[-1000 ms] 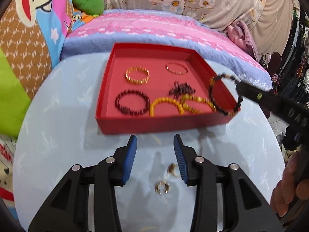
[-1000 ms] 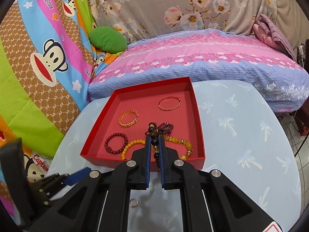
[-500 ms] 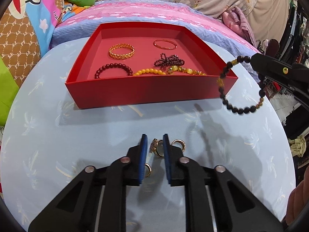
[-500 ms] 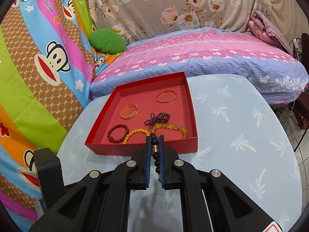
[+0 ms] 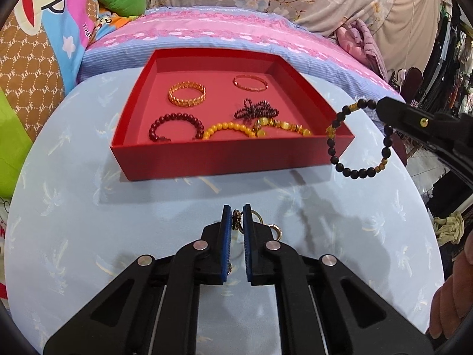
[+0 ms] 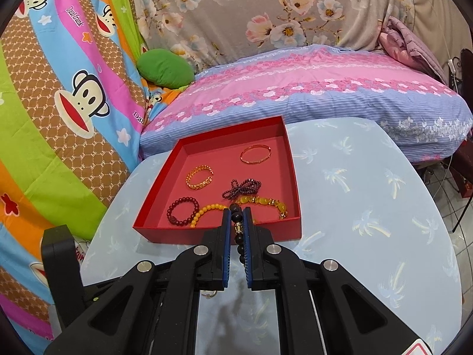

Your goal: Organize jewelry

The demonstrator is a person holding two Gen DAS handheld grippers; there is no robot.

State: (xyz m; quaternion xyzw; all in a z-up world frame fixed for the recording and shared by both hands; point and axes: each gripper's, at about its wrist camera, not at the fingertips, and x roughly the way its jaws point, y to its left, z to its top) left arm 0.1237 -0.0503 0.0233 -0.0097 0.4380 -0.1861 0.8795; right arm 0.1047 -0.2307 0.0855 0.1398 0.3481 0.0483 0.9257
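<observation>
Here, left wrist view: left gripper (image 5: 236, 217) clamps a small ring (image 5: 236, 224), lower centre, detail unclear; other rings (image 5: 275, 229) partly hidden behind its fingers.

Right wrist view: right gripper (image 6: 237, 223) pinches a bracelet (image 6: 238, 230), lower beads hidden, before the tray (image 6: 217, 235).

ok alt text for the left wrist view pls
The left gripper is shut on a small gold ring above a pale blue table. Beyond, a red tray holds bracelets; at right the right gripper dangles a black beaded bracelet.
</observation>
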